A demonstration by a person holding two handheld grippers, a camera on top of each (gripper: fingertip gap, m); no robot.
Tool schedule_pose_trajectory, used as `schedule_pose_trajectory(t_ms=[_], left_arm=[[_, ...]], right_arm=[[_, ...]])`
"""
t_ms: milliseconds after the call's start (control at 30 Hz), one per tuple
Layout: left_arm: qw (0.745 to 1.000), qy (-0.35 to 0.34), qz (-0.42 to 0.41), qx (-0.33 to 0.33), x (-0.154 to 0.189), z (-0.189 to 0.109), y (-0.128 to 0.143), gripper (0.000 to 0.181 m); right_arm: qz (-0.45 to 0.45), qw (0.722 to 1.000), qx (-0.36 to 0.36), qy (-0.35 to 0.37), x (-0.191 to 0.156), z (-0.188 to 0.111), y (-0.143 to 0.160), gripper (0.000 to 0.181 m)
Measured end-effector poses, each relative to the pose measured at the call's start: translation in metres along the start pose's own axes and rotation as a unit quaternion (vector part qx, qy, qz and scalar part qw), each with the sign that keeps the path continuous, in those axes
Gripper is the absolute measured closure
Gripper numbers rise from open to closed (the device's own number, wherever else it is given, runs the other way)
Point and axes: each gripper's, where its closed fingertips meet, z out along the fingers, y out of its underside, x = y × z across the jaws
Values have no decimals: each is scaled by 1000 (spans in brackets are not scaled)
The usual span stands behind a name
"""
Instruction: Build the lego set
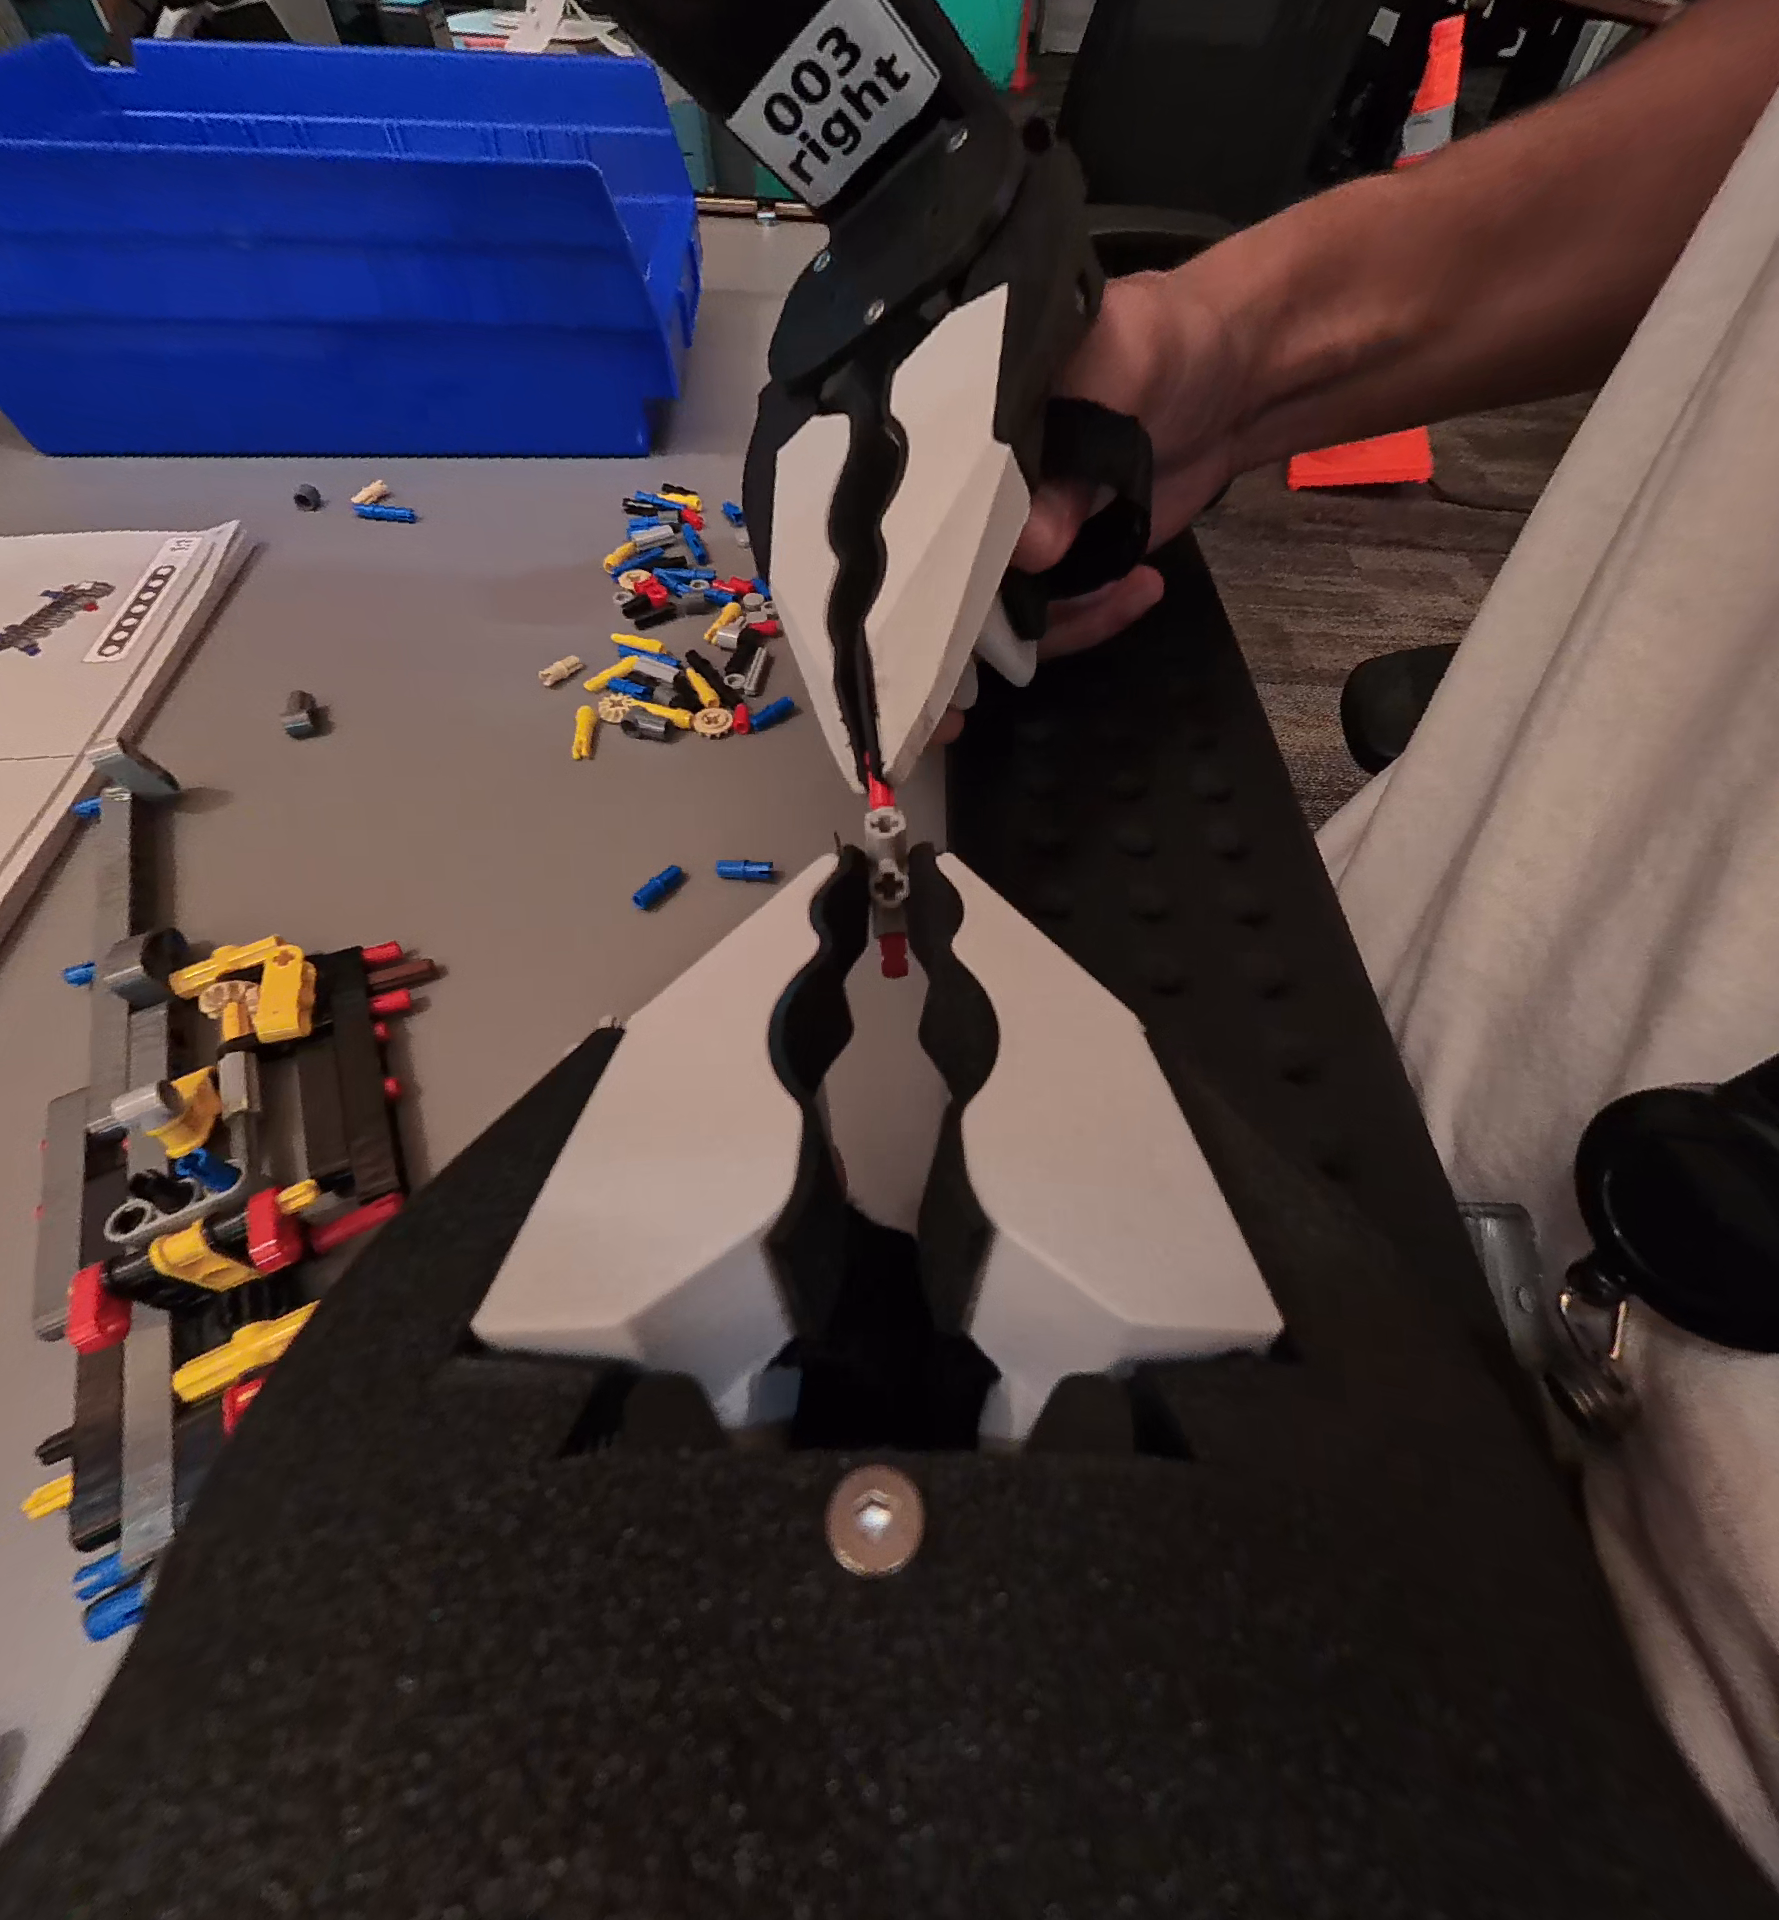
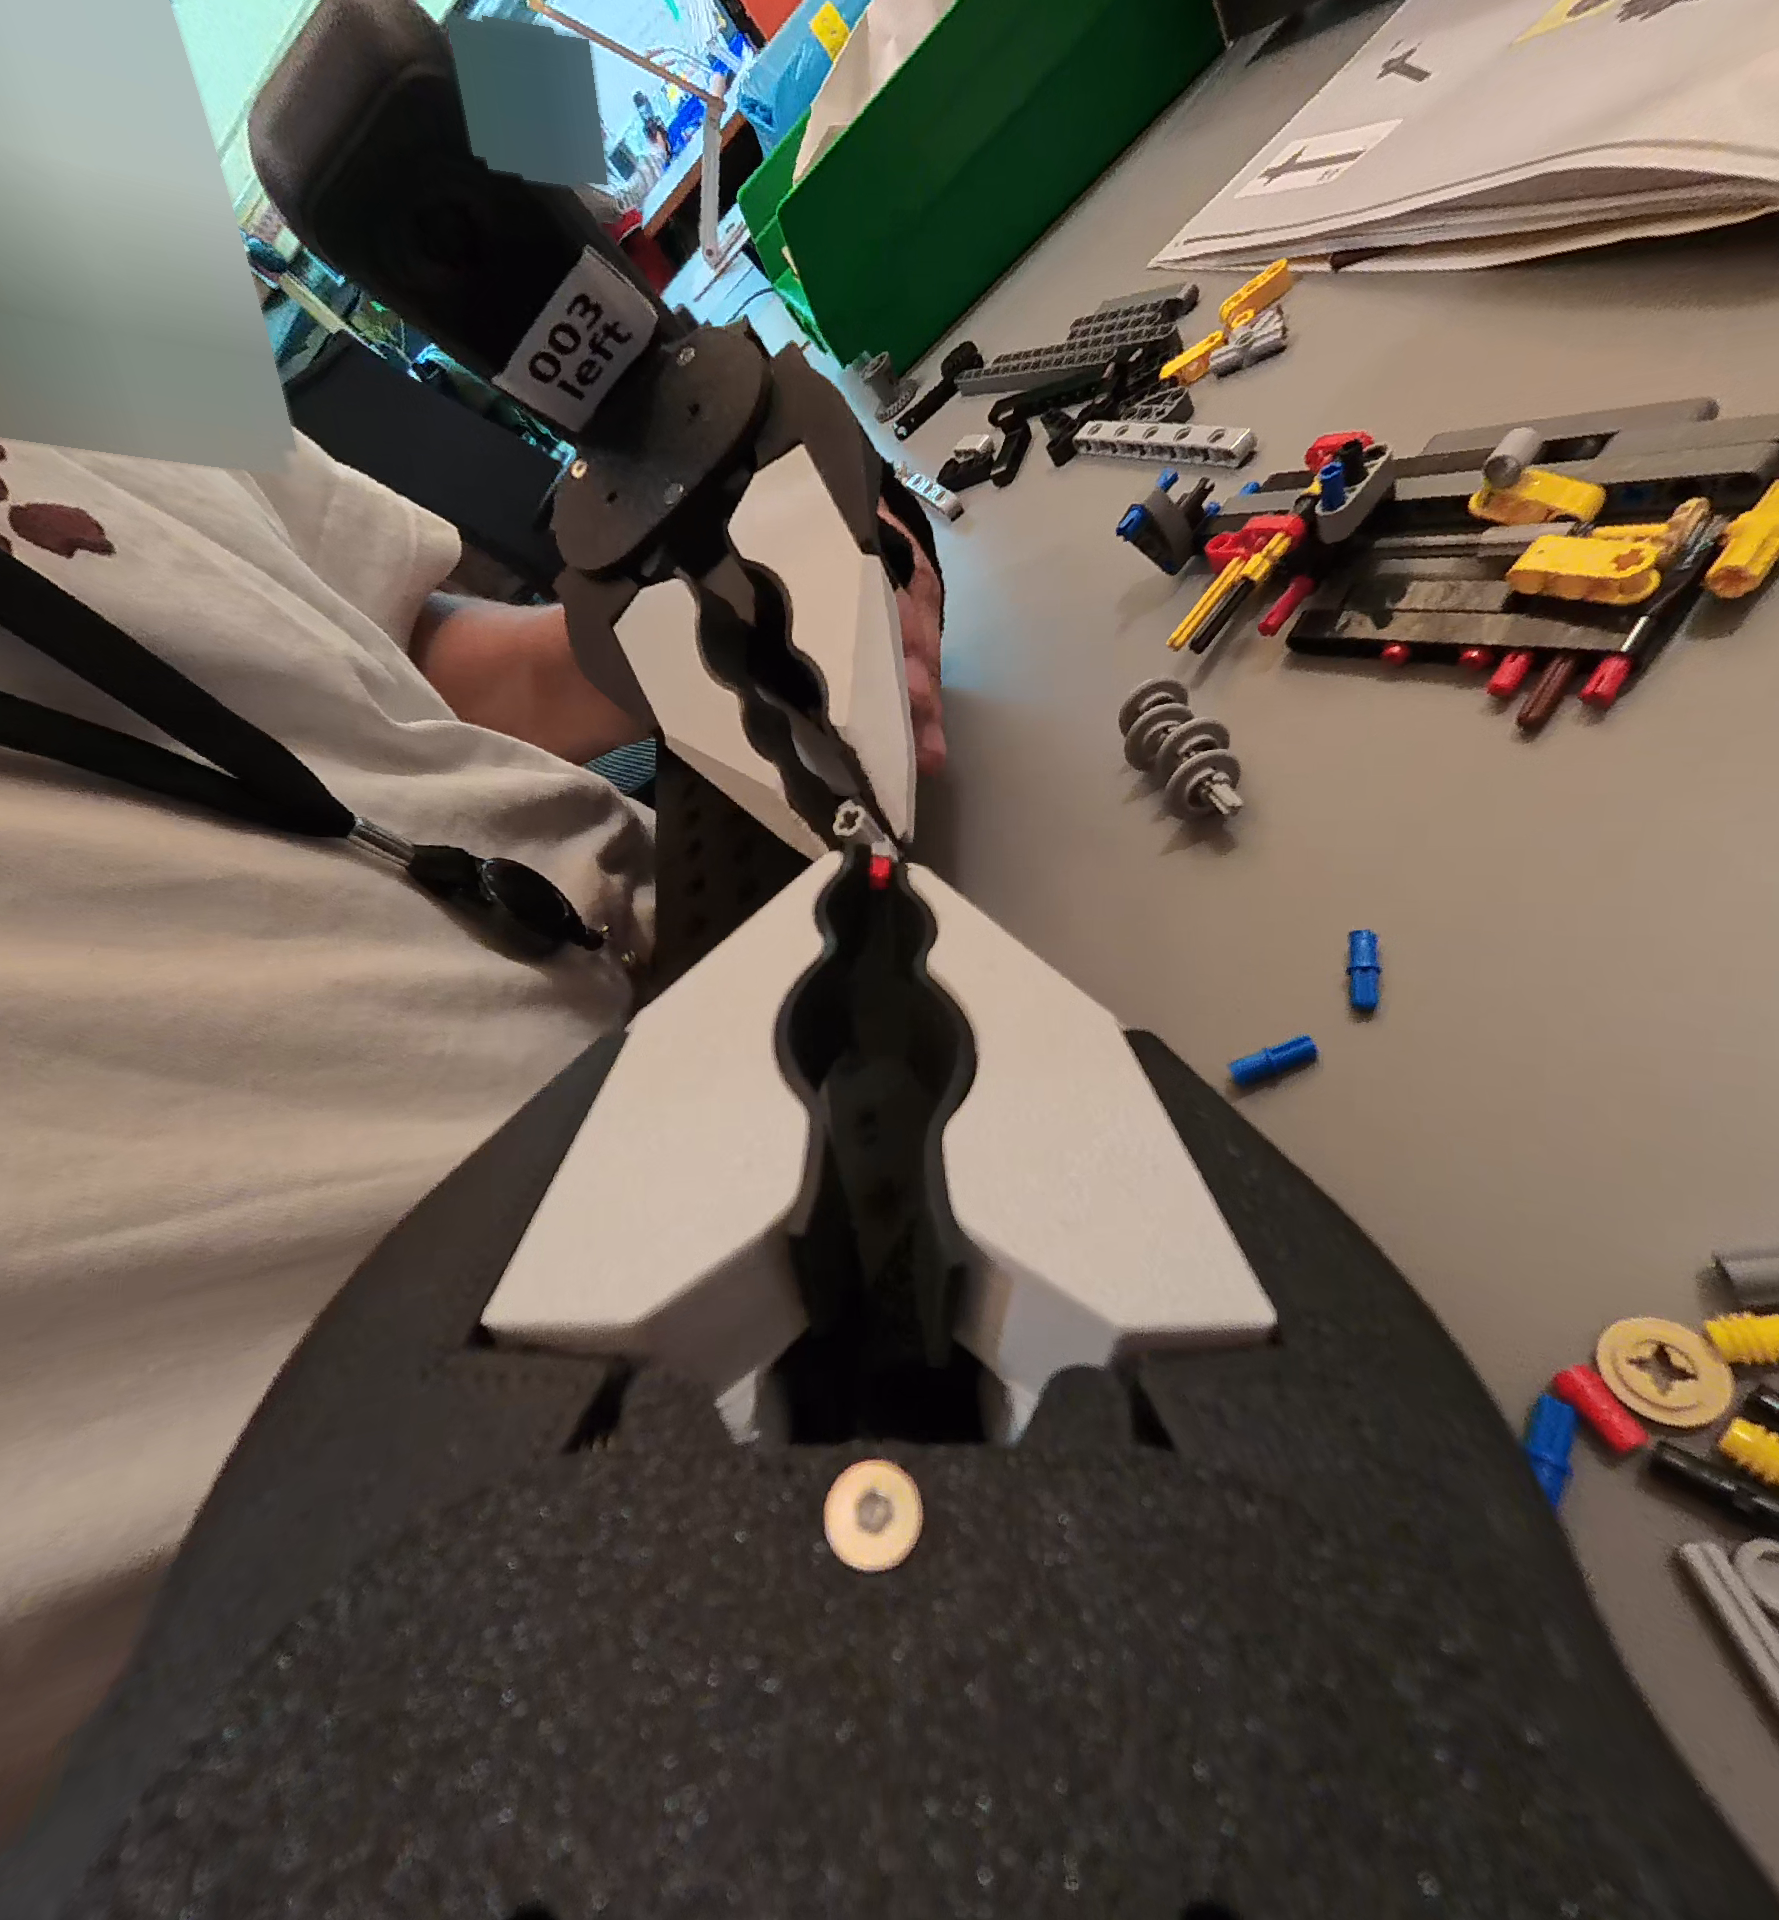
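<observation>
Fingertips of my left gripper (image 1: 886, 868) are clamped on a small grey connector (image 1: 887, 871) with a red pin (image 1: 892, 951) poking out of its near end. My right gripper (image 1: 872, 774) meets it tip to tip from the far side, pinched on a second red pin (image 1: 876, 793) at the connector's far end, both held above the grey table (image 1: 511, 831). My right wrist view shows only the connector's cross-shaped end (image 2: 852, 821) and a speck of red (image 2: 880, 871) at my right gripper (image 2: 877, 868).

Farther out, the left view gives me the half-built model (image 1: 230, 1174) at near left, a loose pile of pins (image 1: 682, 623) beyond, two blue pins (image 1: 703, 878) near the grippers, a blue bin (image 1: 313, 260) at far left and the instruction booklet (image 1: 54, 665). Only the right view shows a green bin (image 2: 968, 156), a grey worm gear (image 2: 1181, 748) and black beams (image 2: 1072, 374).
</observation>
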Motion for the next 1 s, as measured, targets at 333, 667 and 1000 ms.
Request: schedule_pose_trajectory(t_ms=[333,667,1000], left_arm=[[1000,2,-2,7,0,-1,-2,175],[998,26,45,-32,16,11,7,175],[999,-44,4,-12,-13,6,1,175]], right_arm=[[-7,1000,1,2,-1,1,0,179],[-33,999,-34,6,-5,14,8,179],[10,1000,24,-2,-1,5,-10,177]])
